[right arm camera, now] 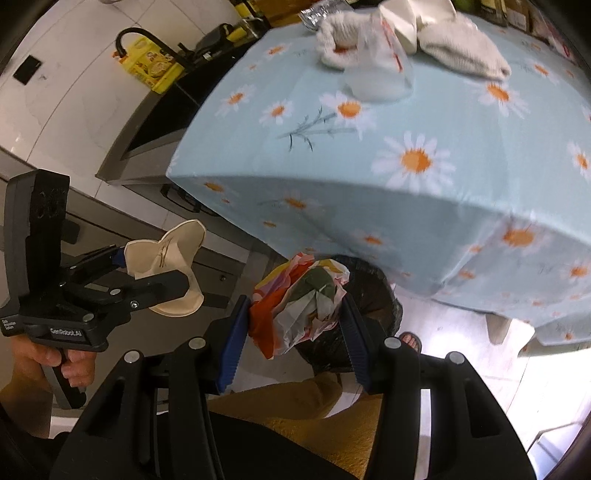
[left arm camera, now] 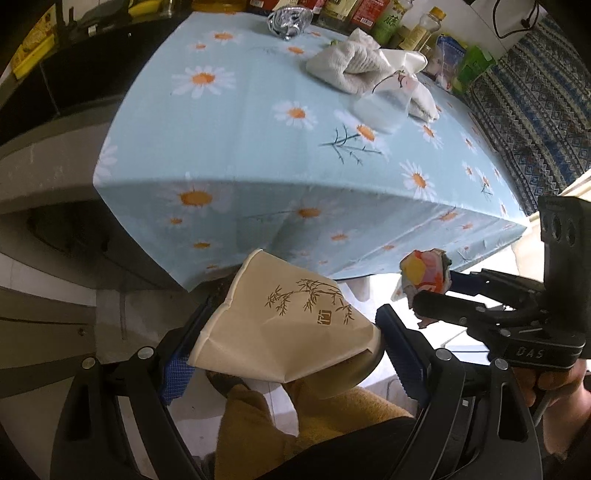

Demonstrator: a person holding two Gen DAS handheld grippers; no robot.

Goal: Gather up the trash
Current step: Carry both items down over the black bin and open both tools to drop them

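Through the left wrist camera, my left claw [left arm camera: 291,332] is clenched on a squashed paper cup [left arm camera: 284,325]. The jaws stand wide because the cup is bulky, and its flattened wall is pinched between the blue pads [left arm camera: 400,350]. I hold it off the near edge of the counter [left arm camera: 258,147], over the floor, which I take as carrying it to be dumped. The claw points steeply down, the person's yellow trousers [left arm camera: 332,413] below it. To the right, my right claw [left arm camera: 428,291] comes in sideways, gripping a crumpled colourful wrapper [left arm camera: 424,273]. On the counter's daisy cloth, a white towel [left arm camera: 351,66], a clear plastic cup [left arm camera: 384,107] and a ball of foil [left arm camera: 288,22] lie well apart from both claws, not yet collected.

Through the right wrist camera, that claw [right arm camera: 295,314] is clamped on the wrapper [right arm camera: 299,302], the wad pressed between both pads [right arm camera: 234,332]. It hangs just over a black-lined bin [right arm camera: 369,291] beside the counter [right arm camera: 406,206], so I judge the drop is next. This claw also tilts steeply down. At left, a hand [right arm camera: 66,365] holds the left claw [right arm camera: 162,273] with the paper cup [right arm camera: 173,266], beside the bin rather than over it; it would need to come across before releasing.
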